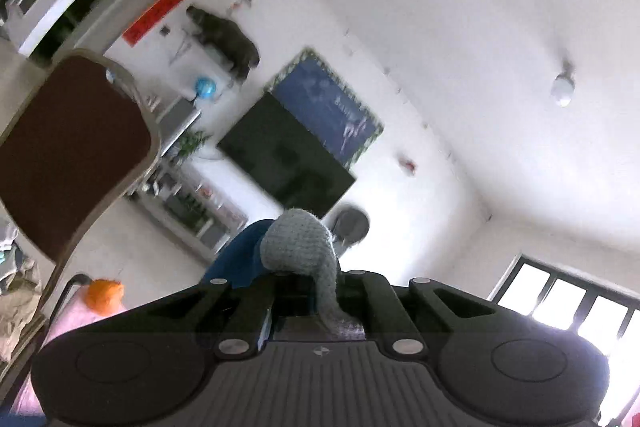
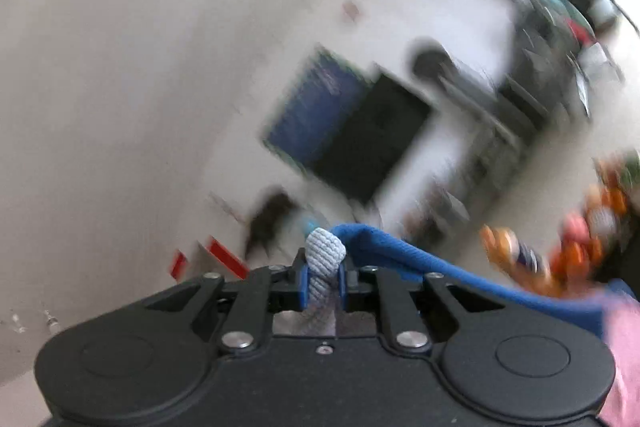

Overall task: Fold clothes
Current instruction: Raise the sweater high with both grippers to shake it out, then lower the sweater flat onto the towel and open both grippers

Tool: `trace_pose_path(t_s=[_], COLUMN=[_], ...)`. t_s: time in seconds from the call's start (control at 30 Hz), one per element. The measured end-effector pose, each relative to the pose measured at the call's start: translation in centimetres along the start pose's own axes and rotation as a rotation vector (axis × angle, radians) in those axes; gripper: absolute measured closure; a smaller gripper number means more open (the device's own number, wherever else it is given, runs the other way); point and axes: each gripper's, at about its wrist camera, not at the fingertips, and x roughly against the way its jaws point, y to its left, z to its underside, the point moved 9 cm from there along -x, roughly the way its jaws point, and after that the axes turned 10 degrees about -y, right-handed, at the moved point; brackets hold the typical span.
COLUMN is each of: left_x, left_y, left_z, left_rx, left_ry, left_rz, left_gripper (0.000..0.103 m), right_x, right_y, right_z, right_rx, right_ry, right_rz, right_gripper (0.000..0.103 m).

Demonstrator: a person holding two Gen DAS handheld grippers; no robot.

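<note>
While both cameras tilt up toward the wall and ceiling, I see the garment as a blue fabric piece with a grey ribbed knit trim (image 1: 298, 247), thick and coarse in weave. On my left hand-held gripper (image 1: 308, 291) the grey trim bulges up above the fingers and a strand of it runs down between them, with the blue cloth bunched just behind and to the left; the fingers are clamped together on that knit. On my right hand-held gripper (image 2: 323, 283) a rounded knob of the same grey knit (image 2: 325, 253) sits squeezed between the two blue fingertips (image 2: 304, 285), closed tight on it, and a blue fabric edge (image 2: 420, 263) drapes from there away to the right, toward a pink surface at the frame's edge. That view is badly blurred. Beyond, a dark flat screen (image 1: 286, 159) hangs on the wall, and a brown padded chair (image 1: 76, 155) stands at my left.
</note>
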Motion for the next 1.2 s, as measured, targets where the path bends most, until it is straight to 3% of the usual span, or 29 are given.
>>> trace_pose_path(t_s=[0.07, 0.17, 0.23, 0.3, 0.37, 0.47, 0.57, 0.67, 0.77, 0.83, 0.97, 1.03, 1.1, 1.13, 1.17, 1.2], left_x=[-1.5, -5.5, -9.8, -14.1, -18.0, -19.8, -18.3, -16.4, -15.3, -14.2, -10.6, -7.0, -4.7, -4.1, -3.7, -3.5], left_y=[1.0, 4.0, 7.2, 10.1, 12.5, 11.1, 8.1, 9.7, 15.3, 20.4, 31.8, 35.8, 36.2, 35.7, 34.9, 34.4], left_z=[0.6, 2.6, 4.5, 6.0, 6.1, 3.1, 1.0, 3.6, 10.0, 15.5, 26.8, 31.3, 32.5, 32.2, 31.7, 31.1], left_rx=[0.046, 0.030, 0.002, -0.001, 0.033, 0.009, -0.057, -0.093, -0.095, -0.057, 0.002, 0.040, 0.112, 0.115, 0.104, 0.075], left_ry=[0.070, 0.166, 0.235, 0.298, 0.318, 0.241, 0.128, 0.148, 0.252, 0.335, 0.529, 0.632, 0.647, 0.640, 0.631, 0.615], left_rz=[-0.030, -0.133, -0.231, -0.303, -0.361, -0.291, -0.172, -0.182, -0.275, -0.376, -0.681, -0.858, -0.903, -0.882, -0.849, -0.834], left_gripper=[0.099, 0.099, 0.099, 0.099, 0.100, 0.100, 0.100, 0.100, 0.100, 0.098, 0.093, 0.096, 0.090, 0.079, 0.073, 0.067], right_x=[-1.2, -3.9, -5.7, -9.5, -13.5, -18.6, -19.7, -18.3, -16.4, -14.7, -10.9, -8.6, -5.8, -4.9, -4.7, -4.8], right_y=[-0.7, -2.3, -3.3, -6.1, -8.3, -8.8, -6.4, -6.8, -12.5, -17.3, -29.0, -34.6, -38.5, -39.6, -39.5, -39.0], right_z=[0.4, 1.7, 2.6, 5.6, 8.6, 10.9, 9.3, 8.7, 12.0, 15.7, 25.2, 30.2, 32.7, 33.0, 32.6, 31.9], right_rx=[0.023, 0.047, 0.064, 0.075, 0.078, 0.074, 0.107, 0.152, 0.152, 0.162, 0.138, 0.106, 0.068, 0.030, 0.011, 0.005], right_ry=[0.020, 0.081, 0.121, 0.198, 0.269, 0.311, 0.250, 0.227, 0.300, 0.365, 0.561, 0.714, 0.822, 0.858, 0.854, 0.835], right_rz=[0.025, 0.080, 0.117, 0.189, 0.255, 0.300, 0.217, 0.185, 0.249, 0.316, 0.528, 0.650, 0.762, 0.821, 0.806, 0.759], right_gripper=[0.090, 0.090, 0.090, 0.090, 0.090, 0.090, 0.090, 0.090, 0.089, 0.089, 0.089, 0.083, 0.079, 0.078, 0.077, 0.063])
